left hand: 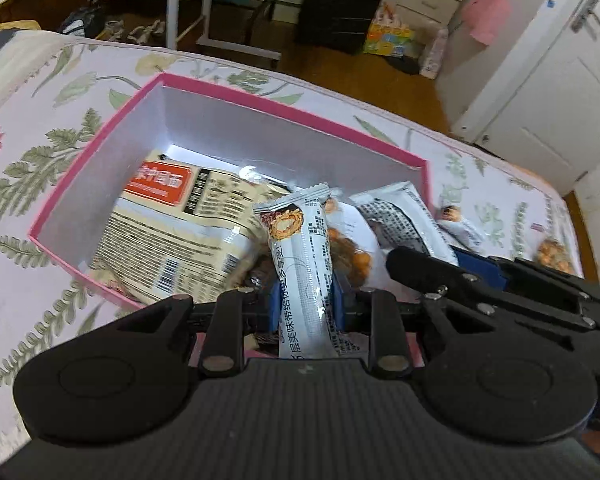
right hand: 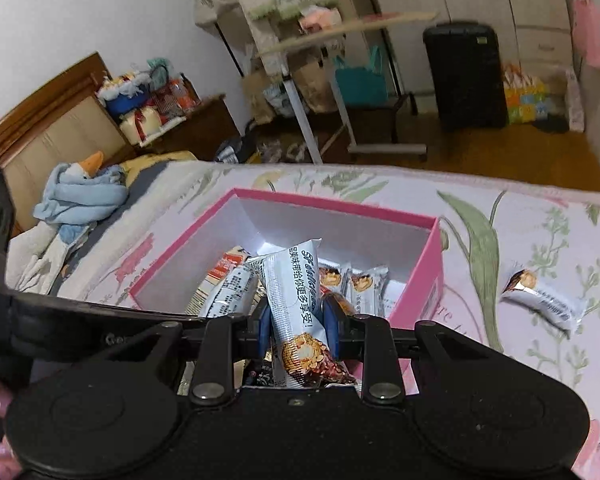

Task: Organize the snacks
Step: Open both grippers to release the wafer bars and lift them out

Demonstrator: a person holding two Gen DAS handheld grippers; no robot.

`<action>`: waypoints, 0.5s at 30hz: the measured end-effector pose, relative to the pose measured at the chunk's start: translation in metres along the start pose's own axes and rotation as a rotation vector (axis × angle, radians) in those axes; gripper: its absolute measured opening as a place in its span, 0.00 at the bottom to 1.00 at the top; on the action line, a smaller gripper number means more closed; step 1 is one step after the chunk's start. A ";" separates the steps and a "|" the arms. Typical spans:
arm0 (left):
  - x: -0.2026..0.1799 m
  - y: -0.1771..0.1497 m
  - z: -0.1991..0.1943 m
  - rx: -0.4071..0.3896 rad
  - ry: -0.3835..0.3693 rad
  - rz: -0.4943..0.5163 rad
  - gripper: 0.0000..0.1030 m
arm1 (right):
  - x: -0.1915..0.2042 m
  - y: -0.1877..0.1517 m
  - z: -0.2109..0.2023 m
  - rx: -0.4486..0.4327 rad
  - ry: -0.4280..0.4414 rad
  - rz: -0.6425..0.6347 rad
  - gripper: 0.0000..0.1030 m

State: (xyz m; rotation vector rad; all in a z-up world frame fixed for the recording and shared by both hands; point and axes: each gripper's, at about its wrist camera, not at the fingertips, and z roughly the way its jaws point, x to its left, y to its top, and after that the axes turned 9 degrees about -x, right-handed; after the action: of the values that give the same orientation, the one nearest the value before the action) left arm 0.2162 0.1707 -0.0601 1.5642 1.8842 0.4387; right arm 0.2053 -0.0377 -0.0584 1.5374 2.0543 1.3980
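A pink box (left hand: 100, 132) with white inner walls sits on the flowered bedspread and holds several snack packets, including a large beige noodle pack (left hand: 168, 232). My left gripper (left hand: 306, 304) is shut on a white snack bar (left hand: 300, 264) held over the box's near edge. My right gripper (right hand: 296, 326) is shut on a similar white snack bar (right hand: 292, 292), also over the pink box (right hand: 428, 280). The right gripper's black body shows at the right of the left wrist view (left hand: 500, 280). One more white bar (right hand: 540, 300) lies on the bedspread right of the box.
The bed's far edge drops to a wooden floor with a black suitcase (right hand: 464, 76) and a rolling side table (right hand: 340, 32). A blue plush toy (right hand: 84, 192) lies at the bed's left. A white door (left hand: 560, 80) stands at the right.
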 end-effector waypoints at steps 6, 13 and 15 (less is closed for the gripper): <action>0.017 -0.003 0.017 0.040 -0.005 -0.051 0.28 | -0.002 -0.005 0.015 0.046 -0.010 0.045 0.33; 0.018 -0.005 0.003 0.002 -0.022 -0.065 0.44 | -0.007 -0.006 0.001 0.039 -0.001 0.092 0.45; 0.017 -0.005 -0.005 -0.010 -0.034 -0.067 0.44 | -0.009 -0.004 -0.012 0.022 -0.001 0.090 0.45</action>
State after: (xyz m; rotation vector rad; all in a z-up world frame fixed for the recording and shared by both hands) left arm 0.2076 0.1869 -0.0639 1.4879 1.8998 0.3896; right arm 0.1985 -0.0519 -0.0580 1.6579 2.0296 1.4094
